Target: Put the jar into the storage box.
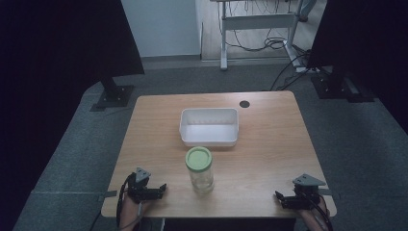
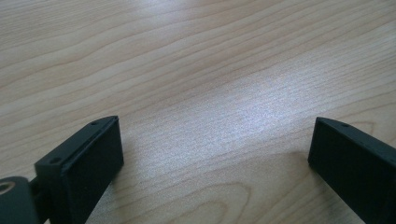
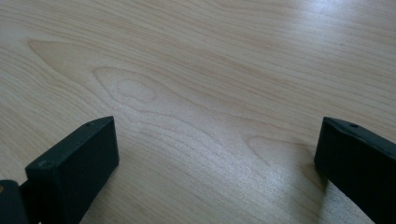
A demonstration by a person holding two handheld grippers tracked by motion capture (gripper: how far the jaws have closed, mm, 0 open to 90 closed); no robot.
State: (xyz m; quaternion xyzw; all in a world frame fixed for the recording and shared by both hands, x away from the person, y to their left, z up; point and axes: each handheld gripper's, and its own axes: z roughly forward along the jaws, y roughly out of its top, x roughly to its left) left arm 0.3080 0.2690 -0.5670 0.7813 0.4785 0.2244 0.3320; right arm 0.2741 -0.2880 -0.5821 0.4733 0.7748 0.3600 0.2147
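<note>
A clear glass jar [image 1: 199, 171] with a pale green lid stands upright near the middle front of the wooden table [image 1: 269, 144]. Behind it sits an empty white plastic tub [image 1: 209, 126]. My left gripper [image 1: 153, 190] rests at the front left of the table, left of the jar and apart from it. Its jaws stand wide open over bare wood in the left gripper view [image 2: 215, 154]. My right gripper [image 1: 284, 198] rests at the front right corner, also wide open over bare wood [image 3: 217, 158].
A small black round hole [image 1: 245, 104] marks the table's far right. Dark panels on black stands [image 1: 113, 94] flank the table on grey carpet. A white desk frame with cables [image 1: 260, 29] stands farther back.
</note>
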